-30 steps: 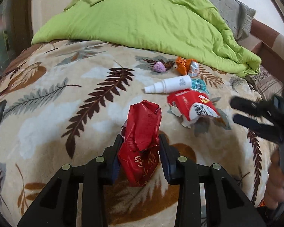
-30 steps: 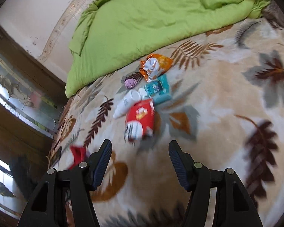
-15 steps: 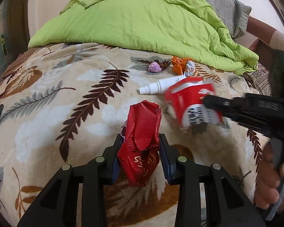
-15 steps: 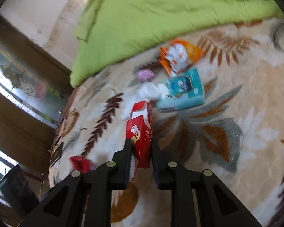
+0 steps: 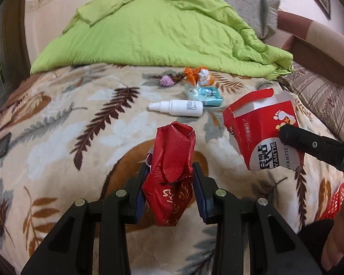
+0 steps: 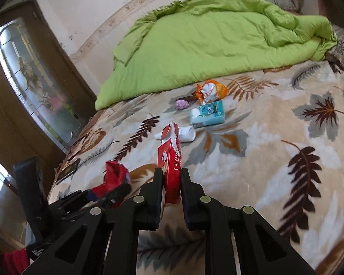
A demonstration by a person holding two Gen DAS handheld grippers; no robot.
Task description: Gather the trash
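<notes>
Two tongs, each grasping one piece of trash above a bed. Left tongs (image 5: 169,194): clenched on one crumpled red wrapper (image 5: 172,160), which stands up between the pads, clear of the blanket. Right tongs (image 6: 171,183): jaws have just been closing and now pinch one flattened red carton (image 6: 170,160) edge-on; its far end is torn open and nothing can be seen inside. In the left wrist view the same carton hangs to the right of the left tongs, lifted off the bed.

Beyond both tongs, four loose items lie on the leaf-patterned blanket (image 5: 57,137). Nearest: one white bottle (image 5: 178,108) on its side, capped, just past the carton's torn end. Next: one teal tissue packet (image 6: 207,114), touching or just beside the bottle. Farther: one orange and white wrapper (image 6: 209,90), just behind the packet, and one small purple crumpled ball (image 6: 181,104) to its left, apart from it.

Farthest: one green quilt (image 6: 206,41), bunched across the head of the bed, with one grey pillow (image 5: 247,6) behind it.

At the lower right edge of the left wrist view, part of one red mesh basket (image 5: 337,202) shows; its contents are hidden.
</notes>
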